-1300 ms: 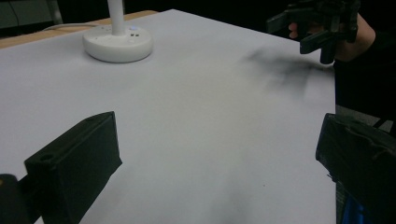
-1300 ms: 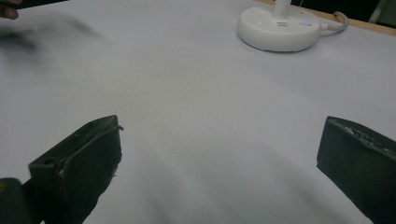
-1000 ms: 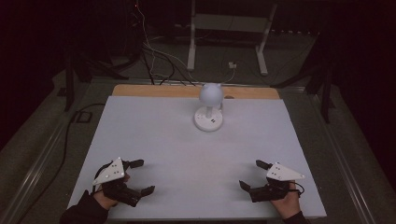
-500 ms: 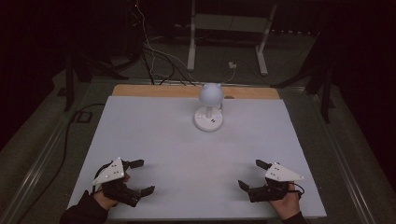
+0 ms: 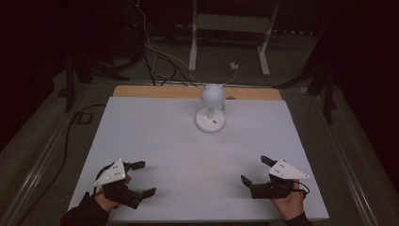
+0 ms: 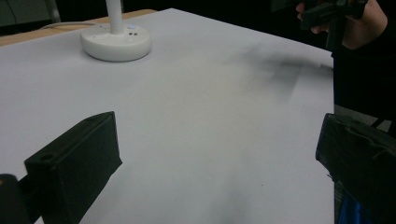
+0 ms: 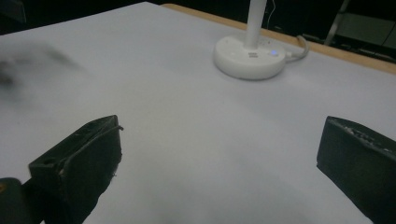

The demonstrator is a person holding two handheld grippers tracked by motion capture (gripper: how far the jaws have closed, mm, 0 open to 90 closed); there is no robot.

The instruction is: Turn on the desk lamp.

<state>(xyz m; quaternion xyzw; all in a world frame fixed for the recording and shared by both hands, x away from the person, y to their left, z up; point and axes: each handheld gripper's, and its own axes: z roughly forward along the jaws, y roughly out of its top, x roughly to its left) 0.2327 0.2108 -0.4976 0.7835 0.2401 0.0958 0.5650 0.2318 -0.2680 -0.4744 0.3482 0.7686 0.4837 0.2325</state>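
Where the white table [image 5: 155,136] spans the high view, a wood strip [image 5: 155,91] edges its far side. Desk lamp [image 5: 211,109] stands upright at far centre, round base flat on the table, w/ globe head on a short stem (base buttons legible in the right gripper view [image 7: 249,57]). Left gripper [image 5: 140,179] sits near the front-left corner, jaws apart, nothing between them. Right gripper [image 5: 257,170] sits front-right, jaws likewise spread, empty. Both well apart from the lamp.

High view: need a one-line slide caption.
Both hand-held grippers, left gripper and right gripper, rest open at the near edge of the white table, facing a white desk lamp at the far side.
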